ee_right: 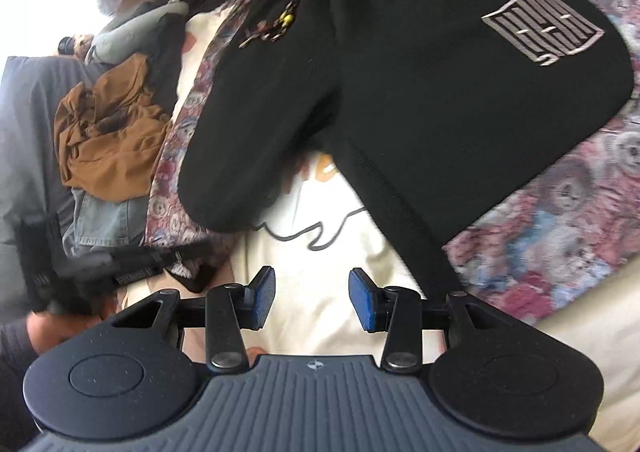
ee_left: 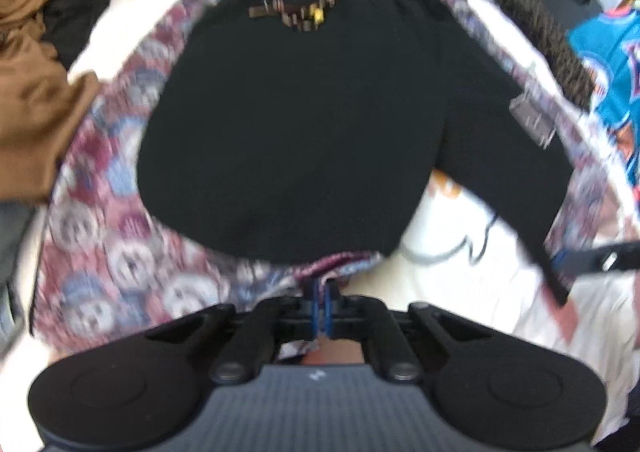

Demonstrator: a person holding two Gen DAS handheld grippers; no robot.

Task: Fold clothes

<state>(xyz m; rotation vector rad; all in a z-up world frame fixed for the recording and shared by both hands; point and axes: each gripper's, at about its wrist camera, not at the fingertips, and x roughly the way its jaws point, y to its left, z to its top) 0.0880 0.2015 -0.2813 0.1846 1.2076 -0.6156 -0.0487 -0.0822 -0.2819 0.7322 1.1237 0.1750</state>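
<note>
Left wrist view: blurred black shorts spread flat at 12 o'clock over patterned cloth; left gripper pinched shut on that cloth's edge.

Right wrist view: sharper, grey logo patch at 2 o'clock, brown garment at 9; right gripper wide apart, holding nothing.

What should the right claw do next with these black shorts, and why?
Probably close the right claw on the near leg hem of the black shorts. It is open and holds nothing, over the cream sheet, while the left claw is shut, apparently on patterned cloth; that hem lies just right of its pads.
</note>
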